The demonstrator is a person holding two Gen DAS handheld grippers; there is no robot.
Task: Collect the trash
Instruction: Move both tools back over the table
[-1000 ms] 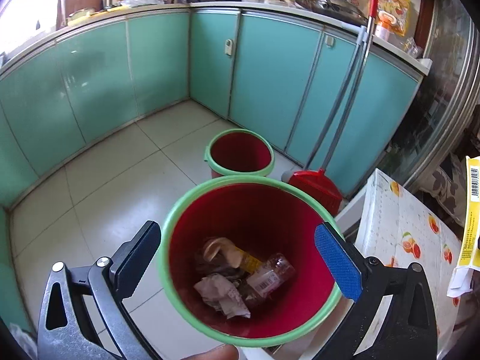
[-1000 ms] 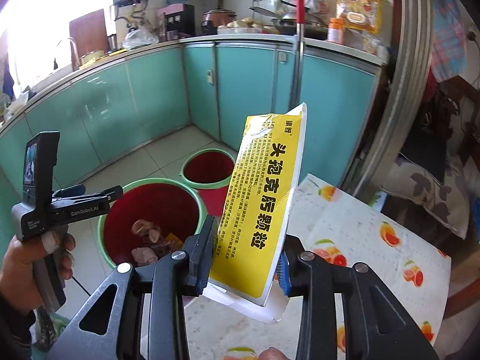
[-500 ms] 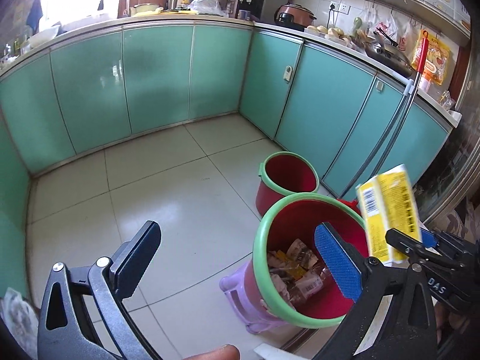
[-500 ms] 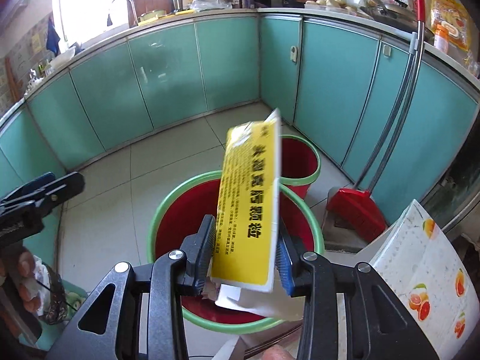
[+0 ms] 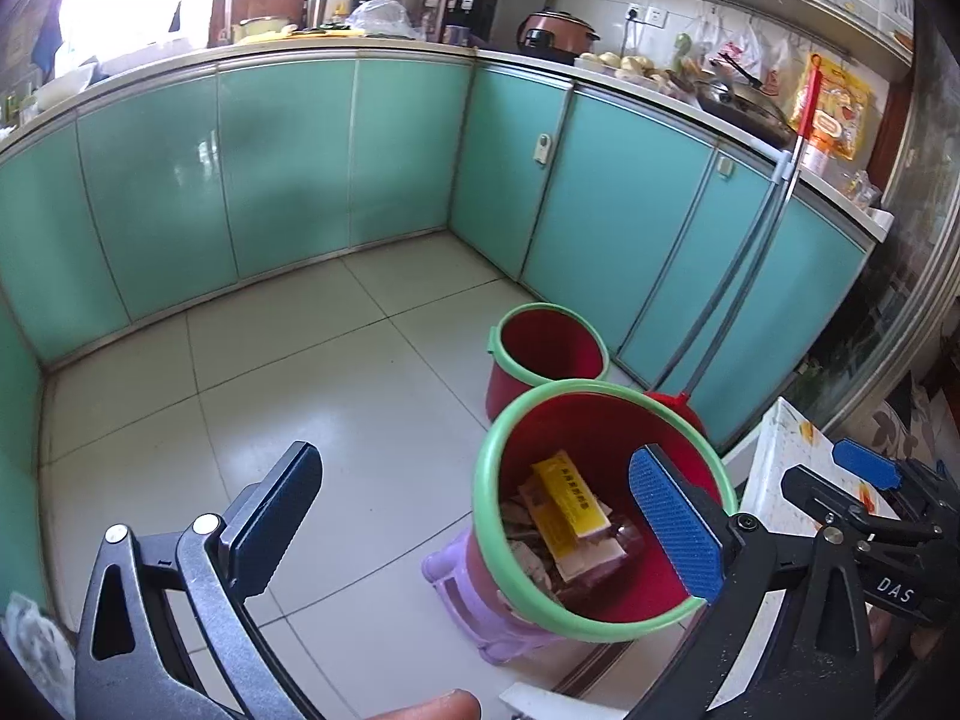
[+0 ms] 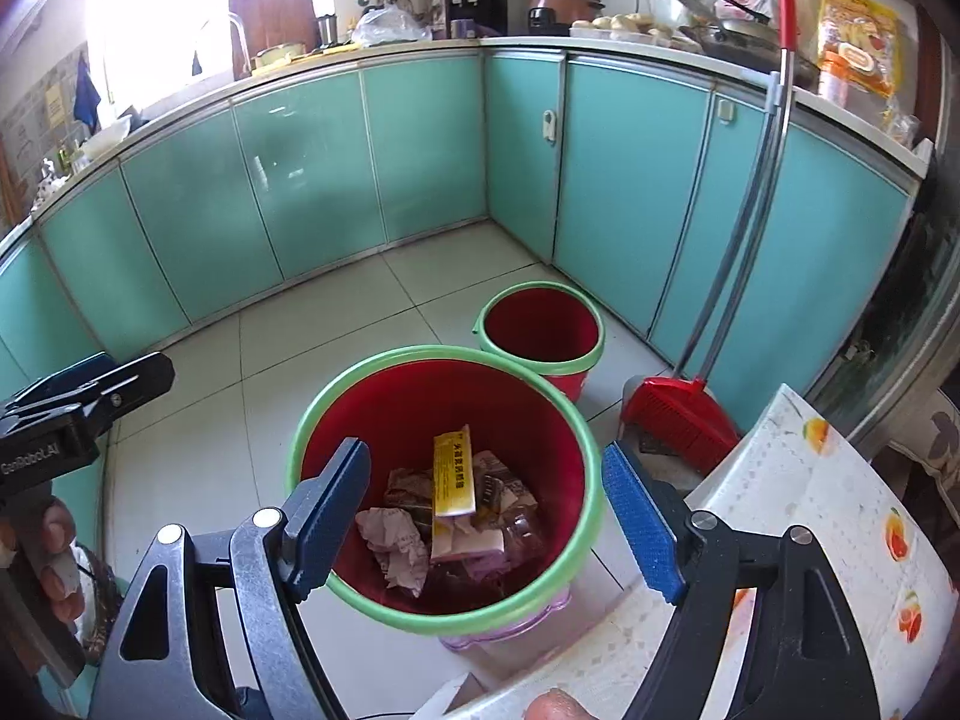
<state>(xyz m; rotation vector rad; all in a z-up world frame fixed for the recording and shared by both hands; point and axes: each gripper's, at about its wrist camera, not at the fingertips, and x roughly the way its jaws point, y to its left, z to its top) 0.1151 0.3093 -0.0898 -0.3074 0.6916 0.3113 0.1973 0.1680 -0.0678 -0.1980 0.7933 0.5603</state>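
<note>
The yellow packet (image 6: pixel 454 474) is now in the red bin (image 6: pixel 591 468), lying on the other trash. The right gripper (image 6: pixel 483 516) let it go and is wide apart. The left gripper (image 5: pixel 474 525) is apart too, holding nothing. This piece is done.

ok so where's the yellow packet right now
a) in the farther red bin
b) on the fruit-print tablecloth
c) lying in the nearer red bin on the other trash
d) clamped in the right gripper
c: the yellow packet lies on the crumpled trash inside the nearer red bin, and the right gripper is open and empty above it.
</note>
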